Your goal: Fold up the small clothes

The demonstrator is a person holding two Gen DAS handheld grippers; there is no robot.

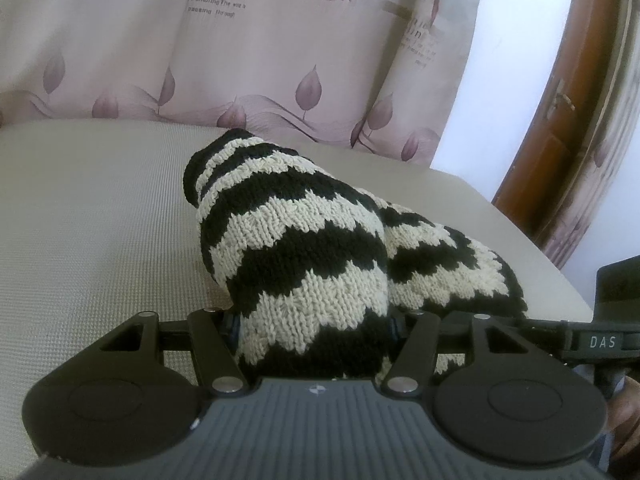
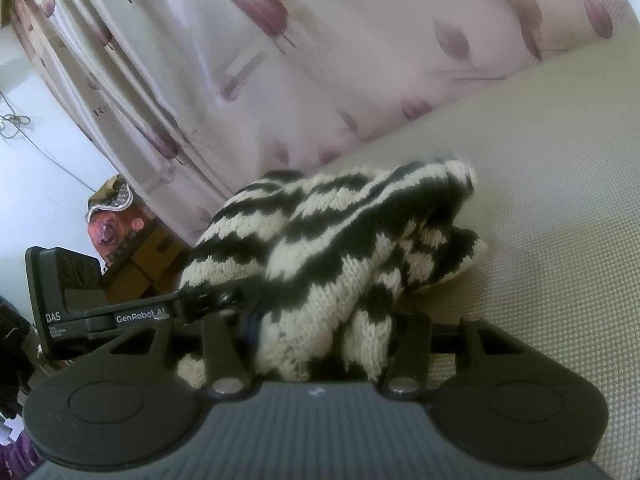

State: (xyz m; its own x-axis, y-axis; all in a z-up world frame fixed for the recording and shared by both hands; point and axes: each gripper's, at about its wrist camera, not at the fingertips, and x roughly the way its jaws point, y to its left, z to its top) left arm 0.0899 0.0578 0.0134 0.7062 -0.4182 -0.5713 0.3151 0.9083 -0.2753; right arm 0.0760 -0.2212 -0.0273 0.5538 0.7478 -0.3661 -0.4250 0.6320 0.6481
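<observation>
A small knitted garment [image 1: 304, 240] with black and cream zigzag stripes lies bunched on a beige textured surface [image 1: 92, 220]. In the left wrist view my left gripper [image 1: 312, 320] has a thick fold of the knit filling the gap between its jaws, and the cloth hides the fingertips. In the right wrist view the same garment [image 2: 340, 216] is humped up. My right gripper [image 2: 320, 320] is closed on another bunch of it. The left gripper's body [image 2: 140, 316] shows at that view's left, reaching into the knit. The right gripper's body [image 1: 600, 340] shows at the left wrist view's right edge.
A pale curtain [image 1: 240, 60] with purple leaves hangs behind the surface. A brown wooden door frame [image 1: 572, 100] stands at the right. Cardboard boxes [image 2: 140, 264] and a floral bundle [image 2: 112, 216] sit past the surface's left edge [image 2: 192, 248].
</observation>
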